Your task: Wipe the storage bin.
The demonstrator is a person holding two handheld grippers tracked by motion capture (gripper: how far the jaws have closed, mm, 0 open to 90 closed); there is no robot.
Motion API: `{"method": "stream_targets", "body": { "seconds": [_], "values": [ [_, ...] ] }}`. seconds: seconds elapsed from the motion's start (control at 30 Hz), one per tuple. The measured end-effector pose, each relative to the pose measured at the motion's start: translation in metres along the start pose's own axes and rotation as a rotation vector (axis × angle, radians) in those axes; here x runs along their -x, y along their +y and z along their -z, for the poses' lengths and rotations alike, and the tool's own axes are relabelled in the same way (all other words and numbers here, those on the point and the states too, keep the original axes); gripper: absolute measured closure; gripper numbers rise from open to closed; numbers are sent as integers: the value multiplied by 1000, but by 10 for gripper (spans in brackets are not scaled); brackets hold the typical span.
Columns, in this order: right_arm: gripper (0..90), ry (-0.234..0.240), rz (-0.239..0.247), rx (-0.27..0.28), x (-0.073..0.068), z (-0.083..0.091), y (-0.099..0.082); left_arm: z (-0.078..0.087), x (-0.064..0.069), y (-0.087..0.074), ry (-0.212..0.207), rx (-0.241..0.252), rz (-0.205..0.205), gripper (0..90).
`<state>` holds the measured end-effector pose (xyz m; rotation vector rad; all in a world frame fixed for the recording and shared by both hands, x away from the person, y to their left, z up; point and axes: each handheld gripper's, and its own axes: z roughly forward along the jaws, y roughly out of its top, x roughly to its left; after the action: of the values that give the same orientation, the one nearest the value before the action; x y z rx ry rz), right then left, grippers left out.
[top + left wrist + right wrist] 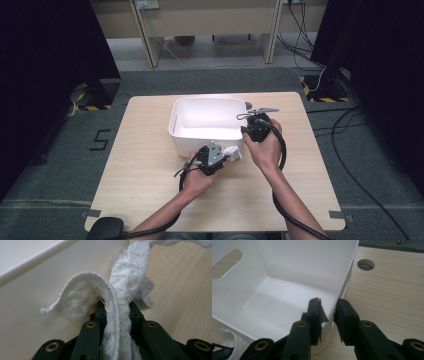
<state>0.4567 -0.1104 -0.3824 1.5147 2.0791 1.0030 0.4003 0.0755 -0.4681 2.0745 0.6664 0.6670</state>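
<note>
One bin, one cloth, two grippers on one table.
Cloth (120, 302) is clamped in the closed left gripper (226, 155) at the bin's (180, 120) 6 o'clock; bin wall is pinched by right gripper (328, 312).

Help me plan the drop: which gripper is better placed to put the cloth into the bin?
Left. The left gripper is already shut on the white cloth beside the white bin, while the right gripper clamps the bin's wall.

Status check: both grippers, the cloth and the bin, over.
Left gripper shut on white cloth, low beside the bin. Right gripper clamped on white bin wall, jaws astride the rim. Bin empty, nothing in the way.
</note>
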Motion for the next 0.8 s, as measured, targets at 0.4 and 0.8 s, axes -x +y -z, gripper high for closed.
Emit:
{"method": "stream_targets", "body": {
  "seconds": [0.4, 0.8],
  "values": [
    [741, -3, 7, -1, 0, 0, 0, -8, 2, -10, -4, -35, -15, 757],
    [741, -8, 7, 0, -1, 1, -1, -14, 3, -16, -8, -63, -23, 757]
  ]
}}
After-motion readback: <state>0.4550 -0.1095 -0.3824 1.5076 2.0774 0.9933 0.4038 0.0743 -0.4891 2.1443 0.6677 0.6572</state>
